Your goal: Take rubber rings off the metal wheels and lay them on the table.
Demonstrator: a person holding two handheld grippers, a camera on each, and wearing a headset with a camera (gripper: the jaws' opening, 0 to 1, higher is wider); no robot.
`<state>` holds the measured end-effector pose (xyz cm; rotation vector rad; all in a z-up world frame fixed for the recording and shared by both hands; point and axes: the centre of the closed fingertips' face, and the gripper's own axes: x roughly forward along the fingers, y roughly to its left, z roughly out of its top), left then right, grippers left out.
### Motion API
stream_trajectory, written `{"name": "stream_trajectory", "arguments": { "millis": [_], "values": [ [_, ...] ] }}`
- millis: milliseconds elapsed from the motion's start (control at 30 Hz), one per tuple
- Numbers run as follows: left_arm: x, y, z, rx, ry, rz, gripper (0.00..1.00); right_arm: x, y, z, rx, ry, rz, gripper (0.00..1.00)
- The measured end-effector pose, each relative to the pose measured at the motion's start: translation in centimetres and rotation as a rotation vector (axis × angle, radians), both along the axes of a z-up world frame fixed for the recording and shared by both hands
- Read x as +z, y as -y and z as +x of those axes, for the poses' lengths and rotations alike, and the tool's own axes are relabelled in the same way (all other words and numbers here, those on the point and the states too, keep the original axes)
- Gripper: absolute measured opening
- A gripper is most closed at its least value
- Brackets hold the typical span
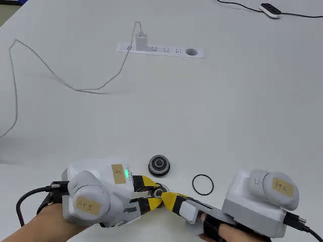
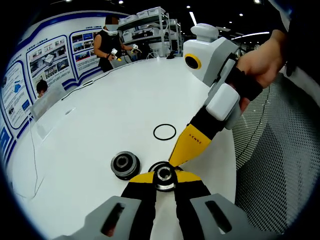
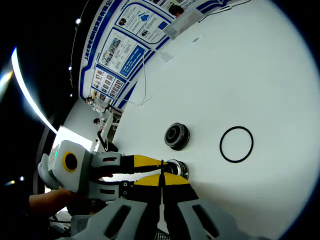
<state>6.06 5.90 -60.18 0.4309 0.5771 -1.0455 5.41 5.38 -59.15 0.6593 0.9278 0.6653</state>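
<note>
Two metal wheels sit on the table (image 1: 202, 111): a free wheel (image 1: 159, 165) and a pinched wheel (image 2: 164, 176), clamped by the left gripper (image 1: 154, 194). The right gripper (image 1: 169, 197), jaws pressed together, touches its rim. One rubber ring (image 1: 203, 184) lies nearby.

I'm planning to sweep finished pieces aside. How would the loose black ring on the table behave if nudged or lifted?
The loose black ring lies flat on the table, so it would probably slide, not roll. Its thin band suggests it sags out of round when lifted by one side. It looks light; a slight nudge should shift it.
</note>
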Motion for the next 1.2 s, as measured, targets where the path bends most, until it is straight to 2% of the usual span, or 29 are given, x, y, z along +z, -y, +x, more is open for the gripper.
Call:
{"name": "stream_trajectory", "arguments": {
  "millis": [133,333,500,700,767,967,1067,1200],
  "values": [
    [0.7,-0.3,0.1,-0.003,0.006,-0.006,0.11,0.2,-0.1,0.3,-0.014,-0.004,0.017,0.02],
    [1.4,-1.0,0.5,0.014,0.014,-0.016,0.13,0.3,-0.3,0.3,-0.017,-0.011,0.035,0.02],
    [2.8,-1.3,1.2,0.075,0.021,-0.078,0.17,0.9,-0.3,0.6,-0.024,-0.008,0.058,0.02],
    [3.7,-1.4,1.9,0.094,0.033,-0.101,0.20,2.0,0.2,1.7,-0.068,-0.010,0.117,0.02],
    [3.9,-1.5,2.2,0.100,0.047,-0.102,0.23,2.2,0.4,2.0,-0.079,-0.009,0.125,0.02],
    [4.3,-1.5,2.9,0.112,0.062,-0.109,0.32,2.5,2.2,3.2,-0.140,0.005,0.113,0.02],
    [4.4,-1.7,3.5,0.118,0.078,-0.101,0.39,2.0,3.6,3.7,-0.183,0.000,0.098,0.02],
    [4.5,-2.1,4.2,0.127,0.081,-0.094,0.43,0.8,5.6,4.1,-0.237,-0.015,0.054,0.02]
  ]
}}
